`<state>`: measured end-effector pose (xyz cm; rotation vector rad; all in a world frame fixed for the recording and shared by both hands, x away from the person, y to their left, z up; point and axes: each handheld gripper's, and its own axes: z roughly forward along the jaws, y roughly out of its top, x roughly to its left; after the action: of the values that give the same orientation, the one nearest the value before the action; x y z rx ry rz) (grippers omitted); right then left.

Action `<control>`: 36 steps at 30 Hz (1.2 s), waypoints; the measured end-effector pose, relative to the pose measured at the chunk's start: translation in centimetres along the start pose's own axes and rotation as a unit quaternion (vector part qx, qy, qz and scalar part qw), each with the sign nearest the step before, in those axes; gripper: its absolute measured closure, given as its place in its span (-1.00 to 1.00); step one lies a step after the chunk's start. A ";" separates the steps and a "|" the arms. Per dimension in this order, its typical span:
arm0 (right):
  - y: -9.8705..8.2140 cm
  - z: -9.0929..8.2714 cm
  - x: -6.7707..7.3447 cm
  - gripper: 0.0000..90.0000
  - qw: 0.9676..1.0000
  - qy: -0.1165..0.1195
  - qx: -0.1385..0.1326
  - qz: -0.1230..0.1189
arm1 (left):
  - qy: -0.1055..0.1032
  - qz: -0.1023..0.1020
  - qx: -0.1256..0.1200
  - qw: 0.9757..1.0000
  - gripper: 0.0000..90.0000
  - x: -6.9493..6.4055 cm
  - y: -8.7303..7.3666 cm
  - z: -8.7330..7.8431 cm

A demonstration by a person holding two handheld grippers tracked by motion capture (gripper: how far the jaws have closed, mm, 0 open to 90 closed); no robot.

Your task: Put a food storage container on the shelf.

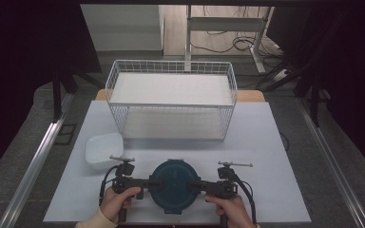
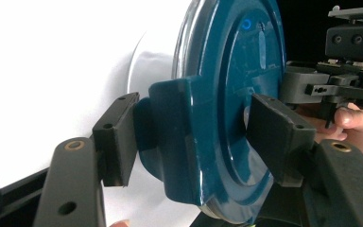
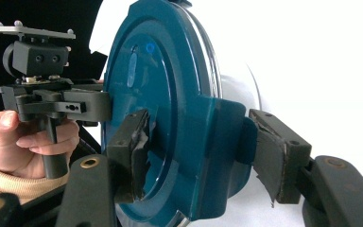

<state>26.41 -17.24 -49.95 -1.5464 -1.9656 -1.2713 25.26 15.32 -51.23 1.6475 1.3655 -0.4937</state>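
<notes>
Blue lid (image 1: 172,185): near the wire basket (image 1: 171,97)
Left gripper (image 1: 140,183): jaws pinching lid's left tab
Right gripper (image 1: 200,186): jaws pinching lid's right tab

Both handheld tools are matte black: the left gripper (image 1: 145,182) and the right gripper (image 1: 196,185) each carry a boxy body, a black cable and a grey three-cornered plate on top. Brass-coloured screws sit in the jaw arms. The right gripper's pads (image 3: 134,142) look frayed (edges peeling). A cream knitted sleeve (image 3: 14,182) covers one wrist.
</notes>
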 end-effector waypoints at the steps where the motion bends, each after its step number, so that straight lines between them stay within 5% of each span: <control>1: 0.0 0.0 0.0 -0.07 1.000 0.001 -0.001 0.000 | 0.001 0.001 -0.002 1.000 -0.16 -0.1 0.0 0.0; 36: 2.1 -2.4 1.6 -0.05 0.997 0.003 -0.024 -0.073 | 0.010 0.063 -0.032 0.997 -0.11 -3.3 1.8 -1.1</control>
<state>27.14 -18.21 -46.57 -1.4399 -2.0924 -1.3872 25.66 14.40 -47.43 1.6782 1.2685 -0.3579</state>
